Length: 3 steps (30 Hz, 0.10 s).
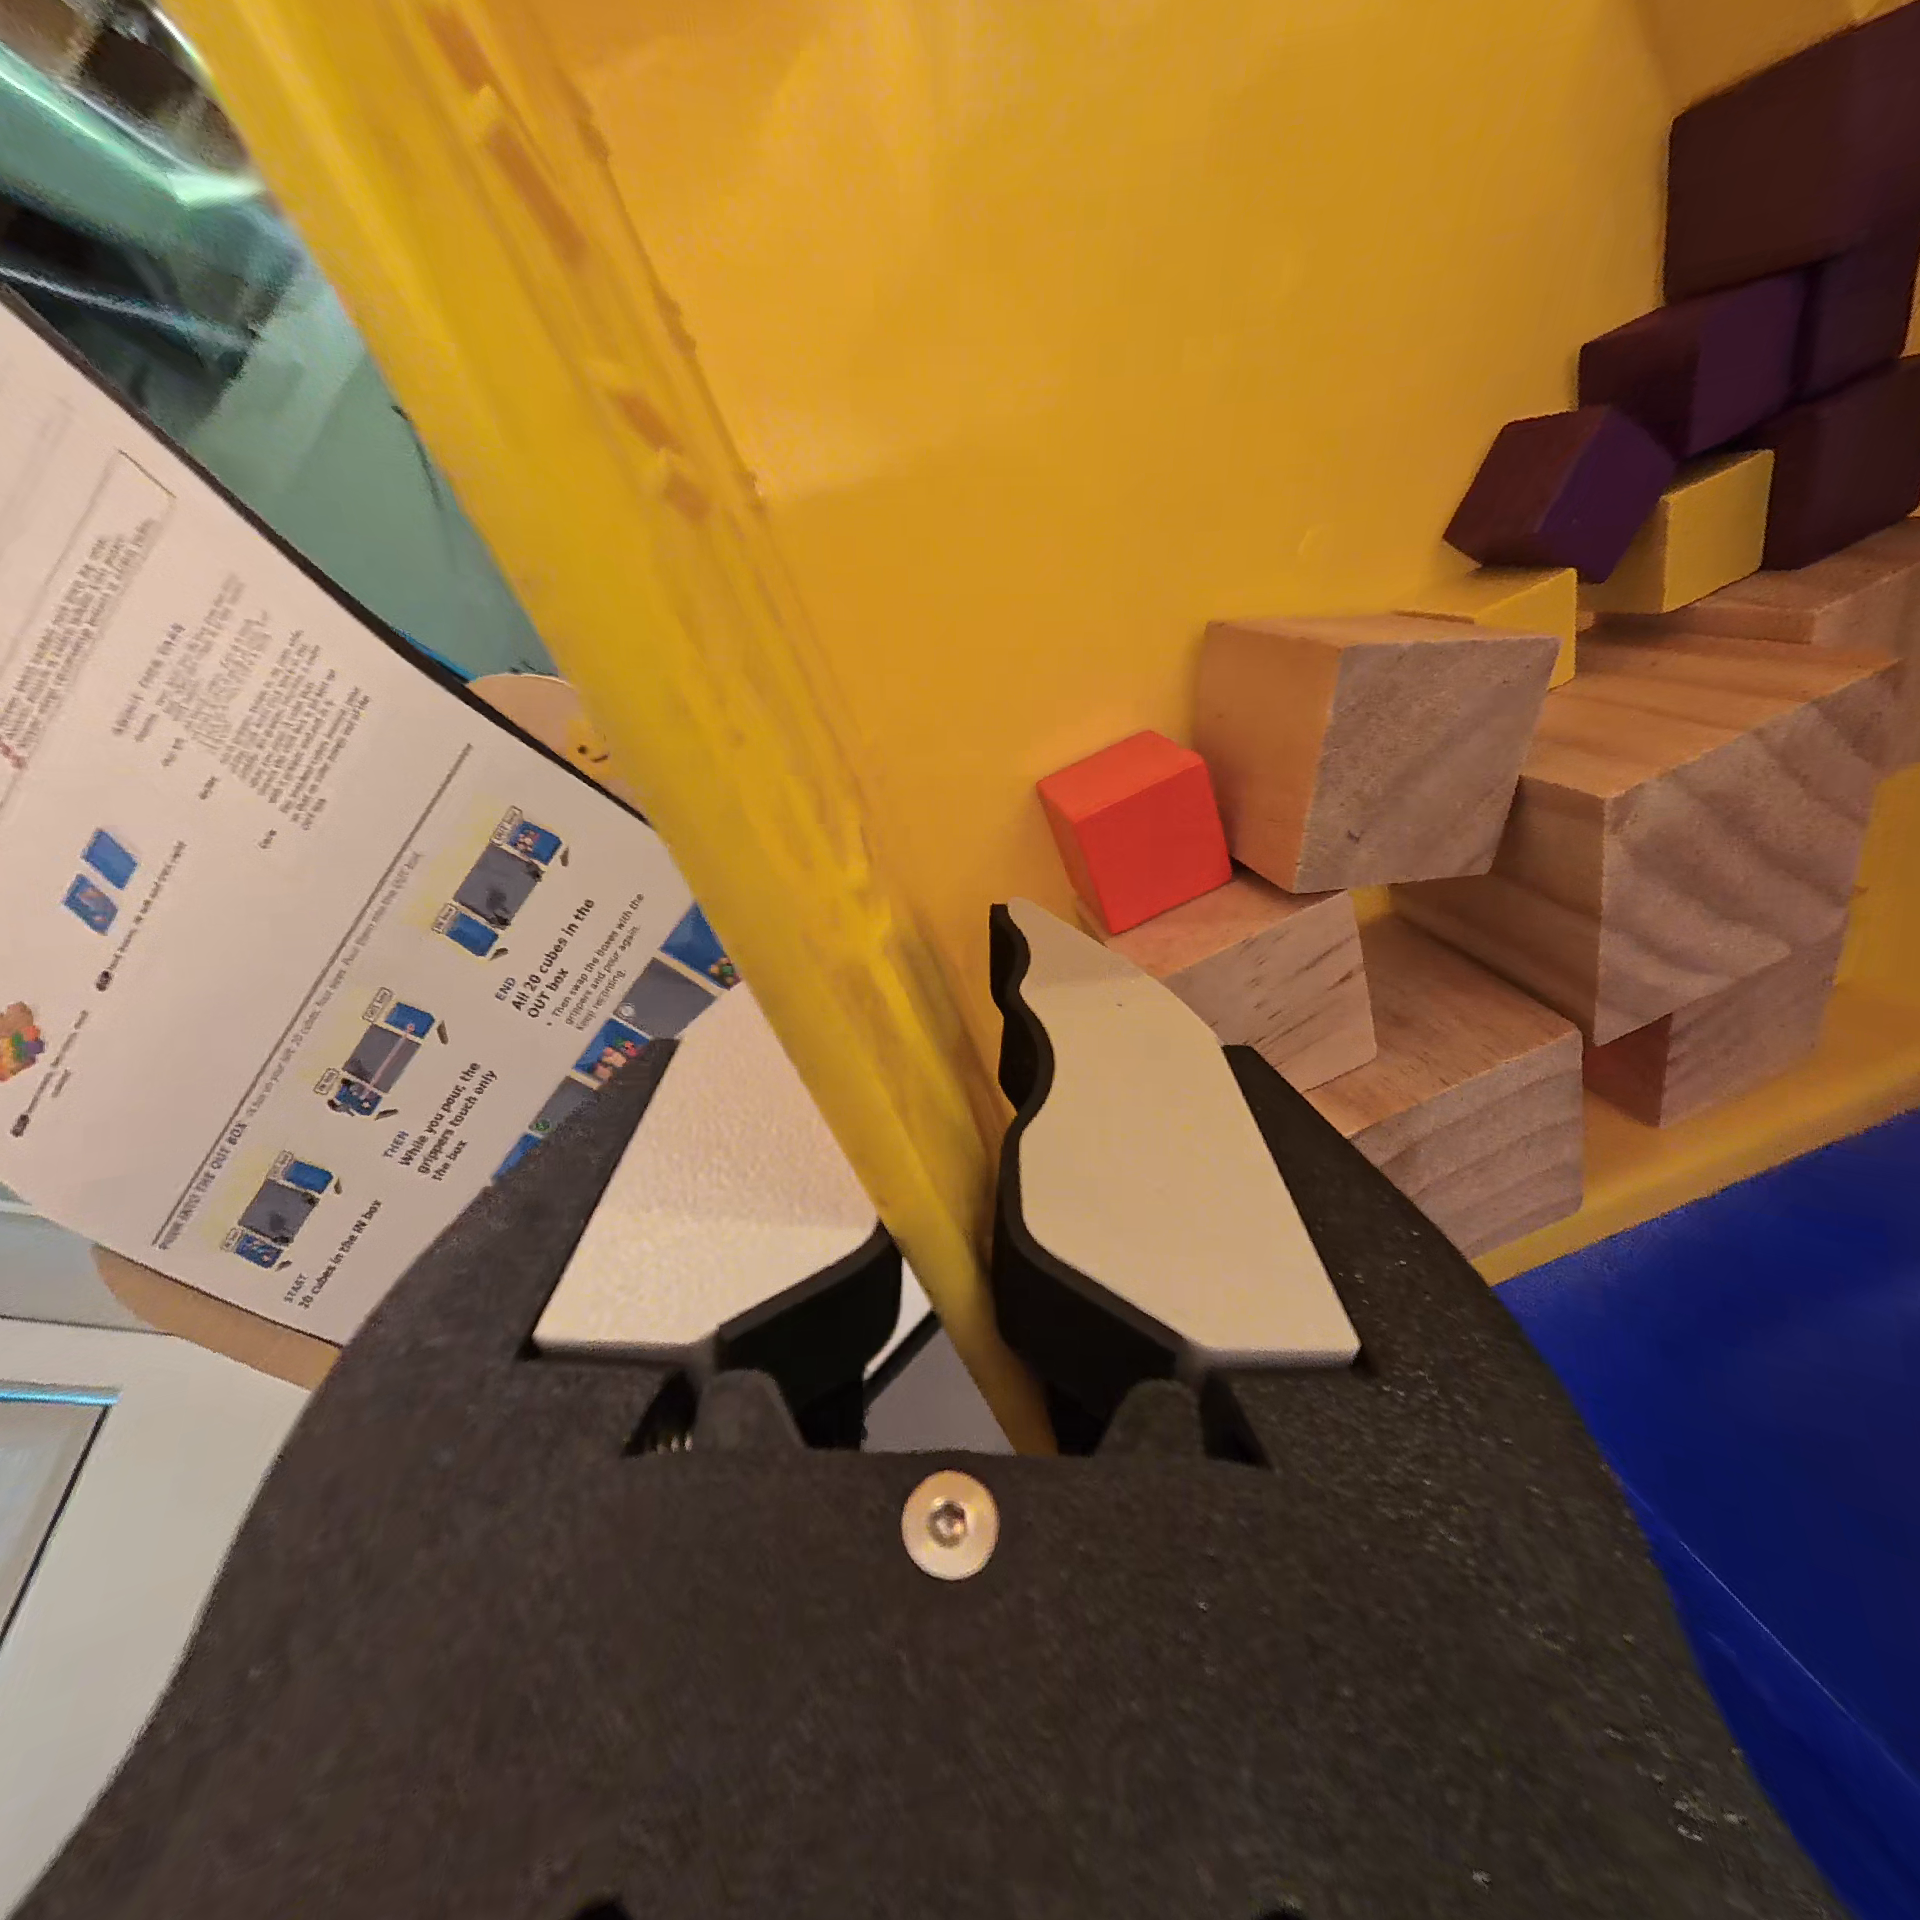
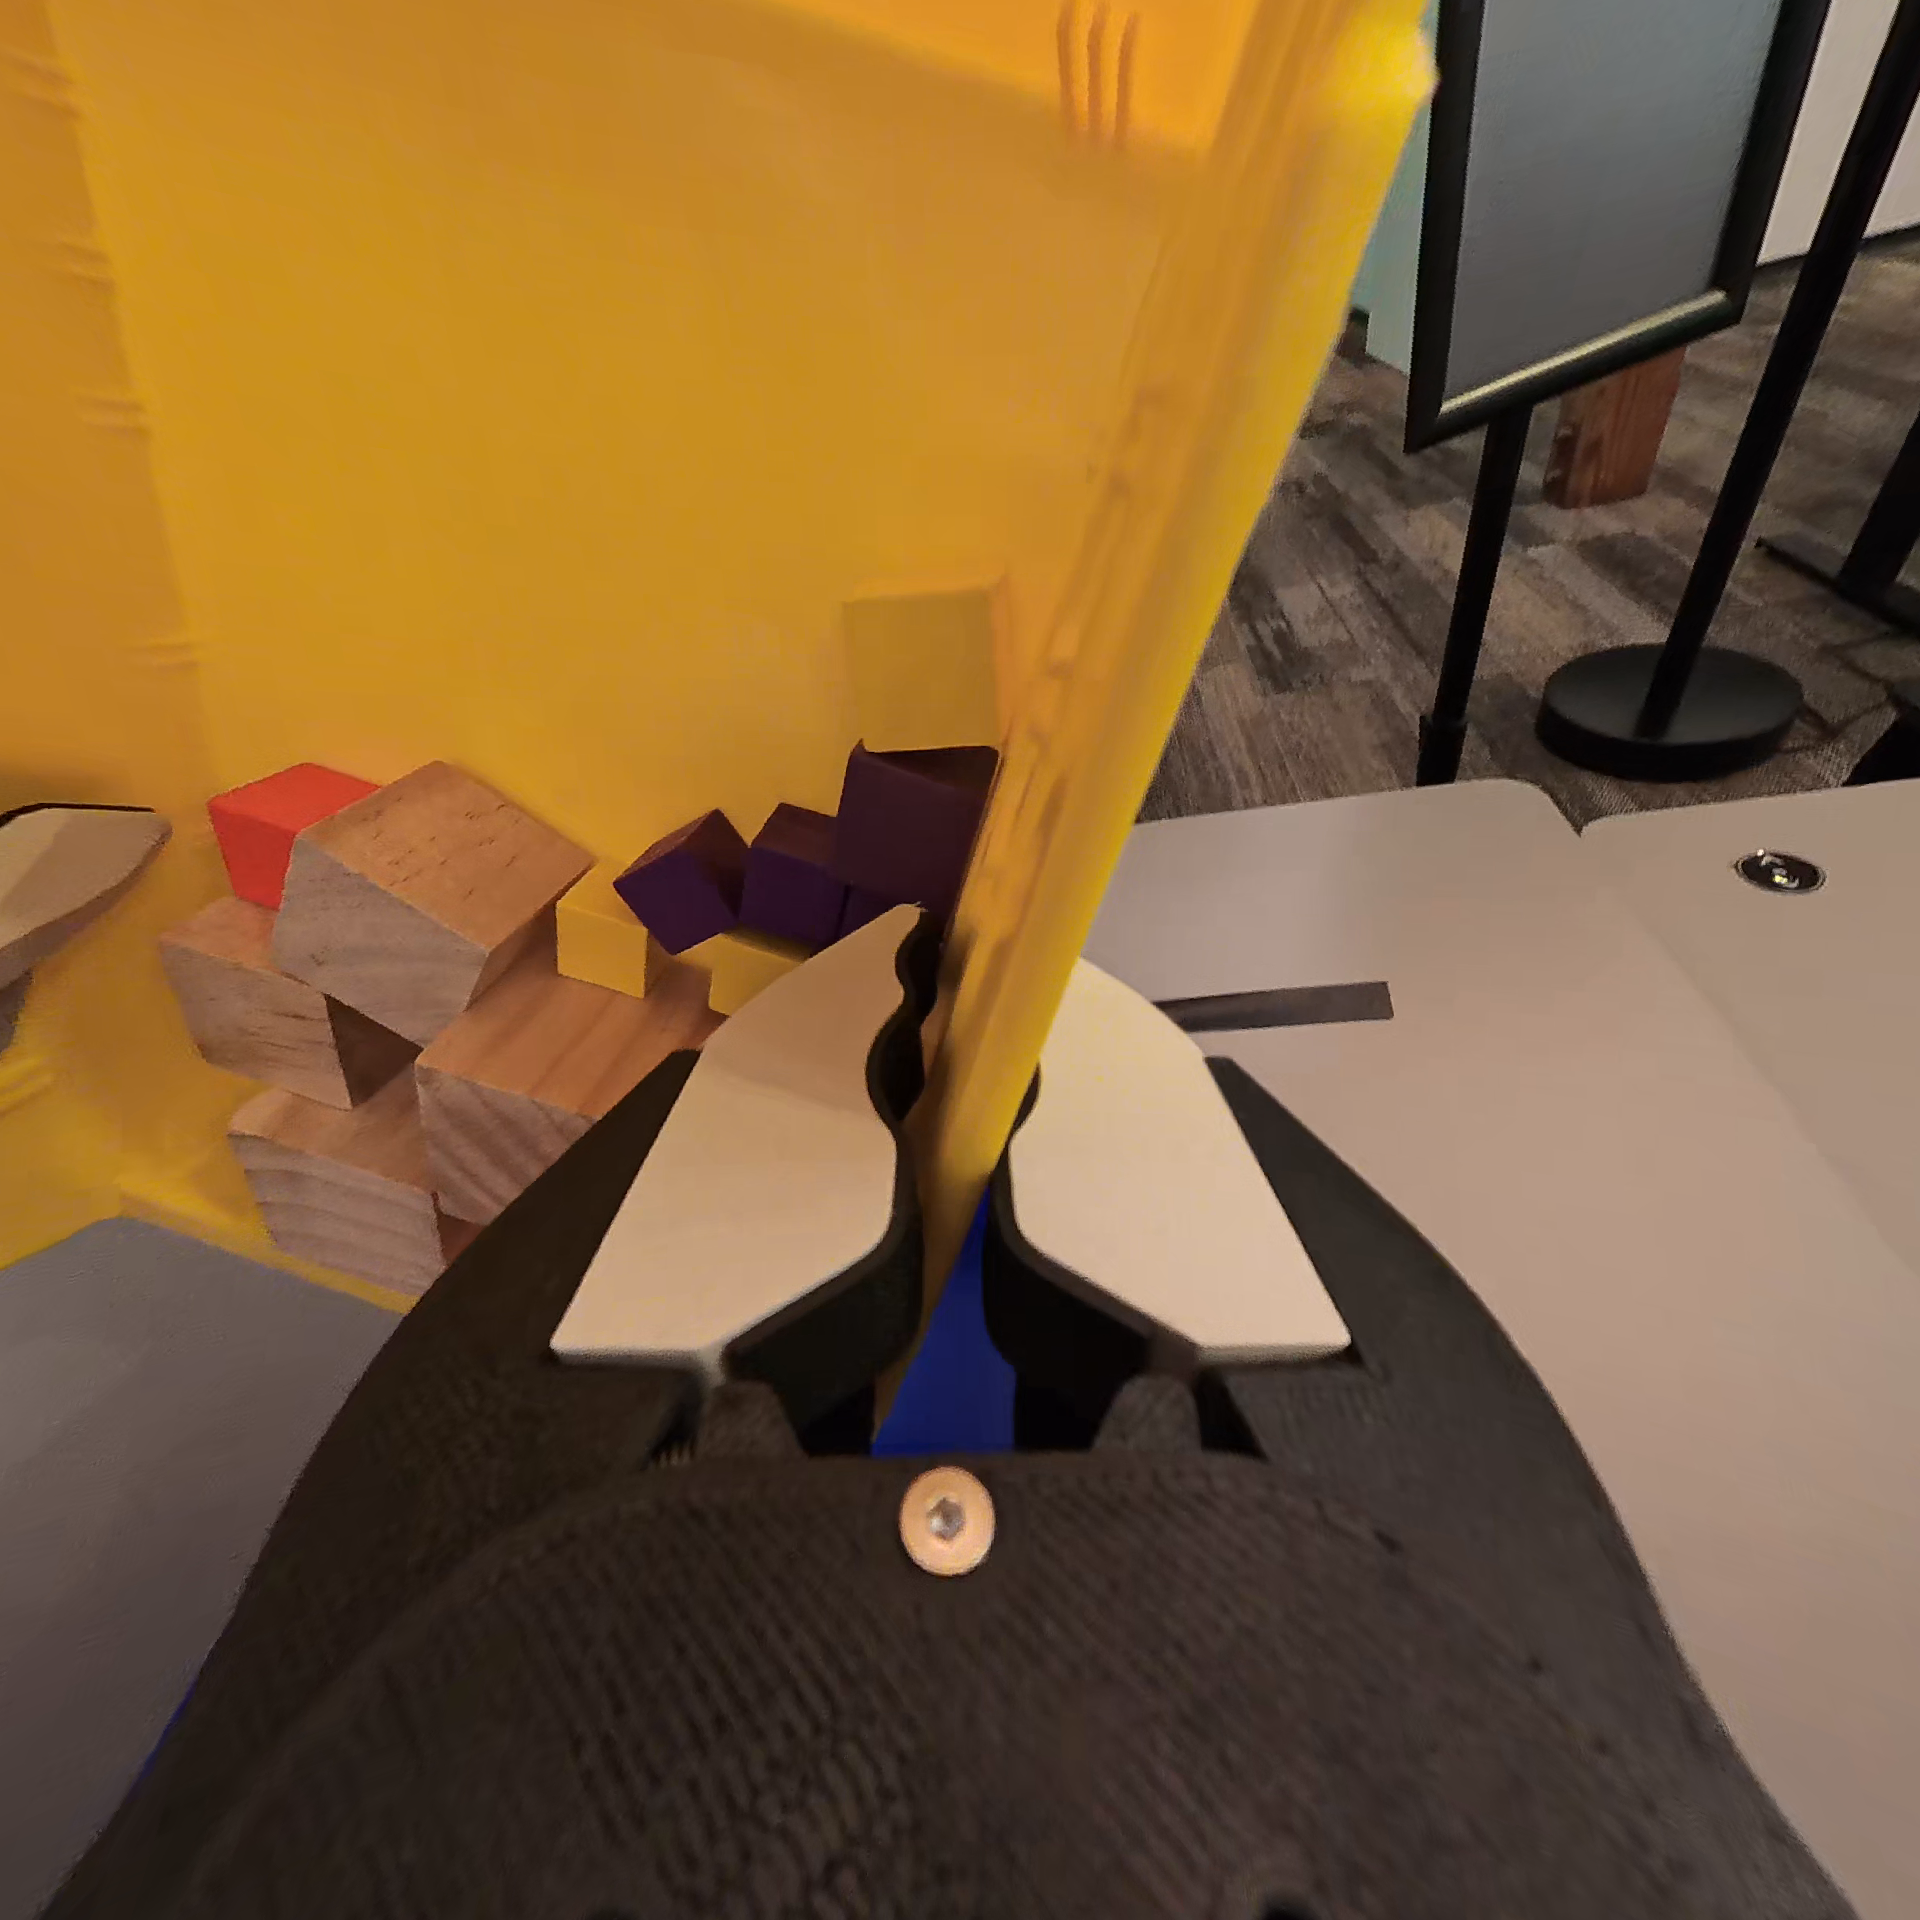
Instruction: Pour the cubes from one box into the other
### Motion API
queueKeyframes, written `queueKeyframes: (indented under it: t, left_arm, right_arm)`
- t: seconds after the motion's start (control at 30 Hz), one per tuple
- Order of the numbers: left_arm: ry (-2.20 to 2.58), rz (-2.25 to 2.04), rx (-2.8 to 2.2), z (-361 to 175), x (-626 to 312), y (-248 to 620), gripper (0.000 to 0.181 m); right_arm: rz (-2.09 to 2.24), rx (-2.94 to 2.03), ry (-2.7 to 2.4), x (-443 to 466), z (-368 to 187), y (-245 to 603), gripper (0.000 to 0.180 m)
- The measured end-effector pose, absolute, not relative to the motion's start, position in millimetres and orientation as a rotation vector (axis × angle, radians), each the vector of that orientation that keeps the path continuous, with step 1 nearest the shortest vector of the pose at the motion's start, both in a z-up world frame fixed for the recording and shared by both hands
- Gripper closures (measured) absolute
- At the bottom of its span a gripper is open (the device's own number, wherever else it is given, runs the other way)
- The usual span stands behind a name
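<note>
A yellow box (image 1: 1039, 364) is held tilted steeply, its open side facing me in both views (image 2: 520, 416). My left gripper (image 1: 925, 1091) is shut on its left wall. My right gripper (image 2: 987, 997) is shut on its right wall. Cubes lie piled against the box's lower wall: a red cube (image 1: 1132, 826) (image 2: 275, 821), several wooden cubes (image 1: 1382, 748) (image 2: 416, 894), purple cubes (image 1: 1558, 499) (image 2: 904, 821) and yellow cubes (image 1: 1704, 530) (image 2: 597, 935). A blue box (image 1: 1714, 1455) lies below the yellow box's lower edge. The left gripper's finger (image 2: 62, 873) shows at the right wrist view's left edge.
A printed instruction sheet (image 1: 260, 883) lies on the table to the left, with a white device (image 1: 104, 1507) near it. The grey table top (image 2: 1558, 1143) extends to the right. A framed panel (image 2: 1590, 208) on a black stand (image 2: 1662, 707) is on the carpet beyond.
</note>
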<state>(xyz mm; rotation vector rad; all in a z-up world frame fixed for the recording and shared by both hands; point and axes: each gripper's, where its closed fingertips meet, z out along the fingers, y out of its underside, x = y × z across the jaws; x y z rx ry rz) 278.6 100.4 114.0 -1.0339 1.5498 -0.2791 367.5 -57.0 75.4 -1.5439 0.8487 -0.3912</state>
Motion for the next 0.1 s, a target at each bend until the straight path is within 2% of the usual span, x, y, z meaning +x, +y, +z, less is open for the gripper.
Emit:
queueKeyframes:
  t: [0.1]
  left_arm:
    - [1.499,-0.316,-0.993,121.2,276.2,99.5,0.167]
  right_arm:
    - [-0.443,-1.502,0.809,365.1,86.6,-58.7,0.175]
